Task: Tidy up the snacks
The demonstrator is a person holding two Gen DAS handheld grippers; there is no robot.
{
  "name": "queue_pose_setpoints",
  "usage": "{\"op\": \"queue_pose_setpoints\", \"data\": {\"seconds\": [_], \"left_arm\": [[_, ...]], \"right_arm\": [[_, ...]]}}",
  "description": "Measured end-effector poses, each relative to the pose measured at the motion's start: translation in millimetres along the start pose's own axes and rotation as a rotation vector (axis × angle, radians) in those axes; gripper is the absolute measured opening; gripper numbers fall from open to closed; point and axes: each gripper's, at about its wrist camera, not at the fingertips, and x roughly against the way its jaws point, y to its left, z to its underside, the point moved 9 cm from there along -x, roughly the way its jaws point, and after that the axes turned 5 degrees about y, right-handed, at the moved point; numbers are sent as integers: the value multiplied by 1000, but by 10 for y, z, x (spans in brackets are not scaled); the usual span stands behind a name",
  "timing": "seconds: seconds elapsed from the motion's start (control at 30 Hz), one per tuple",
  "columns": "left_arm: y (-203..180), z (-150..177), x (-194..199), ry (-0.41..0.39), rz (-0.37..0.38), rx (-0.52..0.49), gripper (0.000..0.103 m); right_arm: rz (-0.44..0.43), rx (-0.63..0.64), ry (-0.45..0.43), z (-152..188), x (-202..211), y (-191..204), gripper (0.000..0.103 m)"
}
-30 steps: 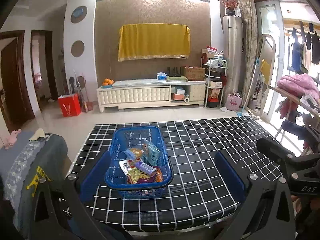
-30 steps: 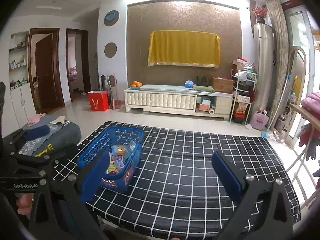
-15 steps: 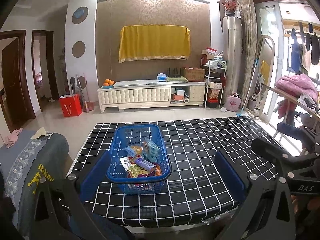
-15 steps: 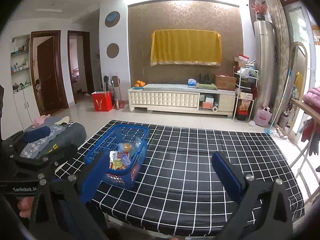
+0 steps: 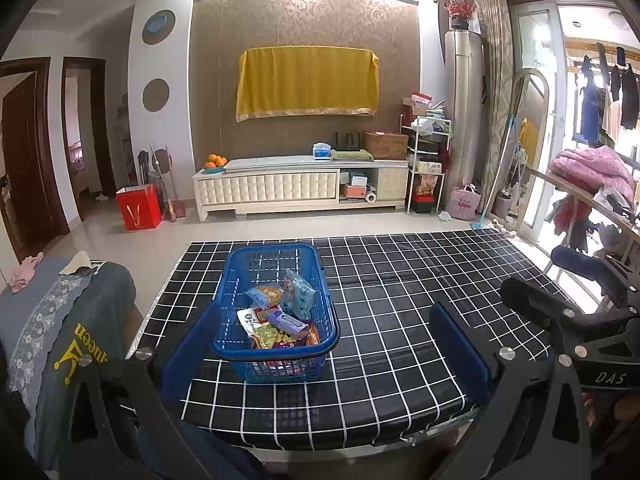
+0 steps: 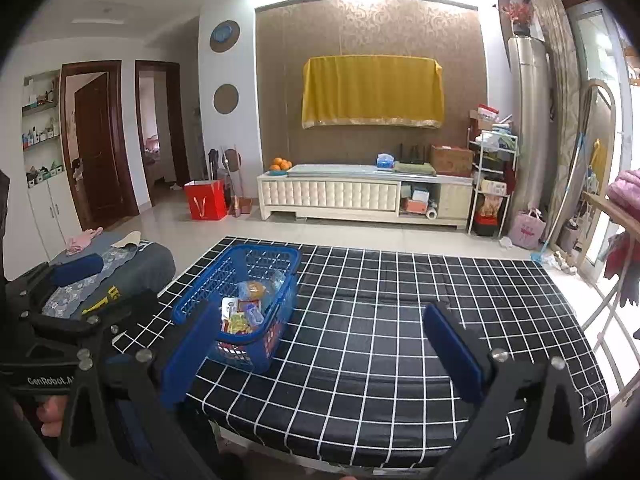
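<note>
Blue plastic basket (image 5: 276, 312) full of snack packets (image 5: 280, 316) sits at the left end of the black checked bench (image 5: 400, 300). Both the left gripper (image 5: 324, 344) and the right gripper (image 6: 320, 352) are spread wide, holding nothing. Only the right wrist view shows "GenRobot" lettering; the left shows "DAS" and a grey cloth (image 5: 80, 320) reading "ueen".

You see a blue mesh basket (image 5: 276, 308) on a black tablecloth (image 5: 400, 300) gridded in white; your gripper pads (image 5: 460, 344) are blue too.
</note>
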Motion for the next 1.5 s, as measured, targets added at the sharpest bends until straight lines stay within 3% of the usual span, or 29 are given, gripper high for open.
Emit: {"op": "queue_pose_setpoints", "data": {"seconds": [1.5], "left_arm": [[6,35,22,8,23,5,103]], "right_arm": [[1,-8,5,22,33,-5,103]]}}
